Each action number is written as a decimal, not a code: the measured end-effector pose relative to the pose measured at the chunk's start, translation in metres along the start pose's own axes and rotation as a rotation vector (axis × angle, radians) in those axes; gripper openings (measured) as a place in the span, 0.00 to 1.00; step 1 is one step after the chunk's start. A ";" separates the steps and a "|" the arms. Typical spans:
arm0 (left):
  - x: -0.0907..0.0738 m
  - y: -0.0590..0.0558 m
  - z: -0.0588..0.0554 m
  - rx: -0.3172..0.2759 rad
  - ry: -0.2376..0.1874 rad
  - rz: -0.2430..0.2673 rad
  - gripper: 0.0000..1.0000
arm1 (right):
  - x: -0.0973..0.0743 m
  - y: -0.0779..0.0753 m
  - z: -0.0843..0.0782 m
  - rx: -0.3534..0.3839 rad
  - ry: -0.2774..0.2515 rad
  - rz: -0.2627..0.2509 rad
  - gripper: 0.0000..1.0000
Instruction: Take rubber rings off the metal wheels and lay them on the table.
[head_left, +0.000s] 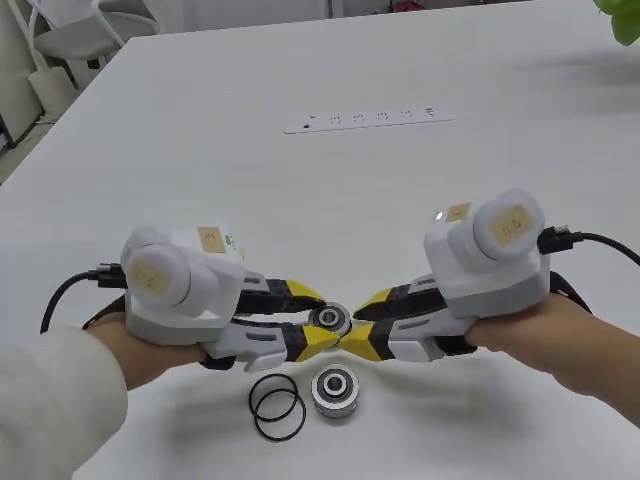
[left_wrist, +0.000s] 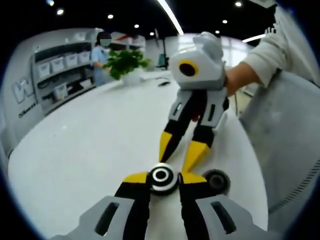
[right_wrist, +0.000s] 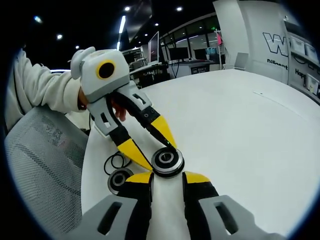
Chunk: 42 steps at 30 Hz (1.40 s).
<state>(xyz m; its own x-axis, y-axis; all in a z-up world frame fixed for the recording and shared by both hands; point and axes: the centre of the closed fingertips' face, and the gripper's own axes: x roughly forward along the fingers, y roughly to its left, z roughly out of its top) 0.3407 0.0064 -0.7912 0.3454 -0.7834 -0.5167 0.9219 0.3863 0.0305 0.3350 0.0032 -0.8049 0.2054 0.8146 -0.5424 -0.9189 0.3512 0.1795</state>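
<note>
Fingers (left_wrist: 136, 178) of the left gripper (left_wrist: 163, 179) pinch a metal wheel (head_left: 329, 319); the right gripper (right_wrist: 169, 178) flanks it too, grip unclear. Beneath them two rubber rings (head_left: 277, 405) already lie on the table (head_left: 400, 200) beside a second wheel (head_left: 335, 388), so I'd guess the pinched wheel's ring is still to come off.

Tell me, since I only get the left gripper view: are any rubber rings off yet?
Observer: Yes. Two black rubber rings lie overlapping on the table, left of a loose wheel.
Kid: Is that wheel the dark blob at the right of my picture?
Observer: Yes. In the head view it lies flat, and its rim looks shiny silver.
</note>
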 end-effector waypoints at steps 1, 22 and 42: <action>0.000 0.000 0.000 0.002 -0.004 -0.001 0.23 | 0.000 0.000 0.000 -0.001 -0.001 -0.001 0.20; -0.003 0.003 -0.001 -0.103 -0.028 0.018 0.15 | 0.000 0.000 0.000 -0.009 0.000 -0.001 0.19; -0.003 -0.004 -0.002 -0.072 -0.023 -0.004 0.14 | 0.002 0.005 -0.004 -0.079 0.024 0.020 0.14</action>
<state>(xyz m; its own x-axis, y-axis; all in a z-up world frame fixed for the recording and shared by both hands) 0.3359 0.0078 -0.7914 0.3468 -0.7953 -0.4972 0.9082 0.4171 -0.0337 0.3297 0.0045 -0.8087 0.1795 0.8095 -0.5590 -0.9467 0.2966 0.1255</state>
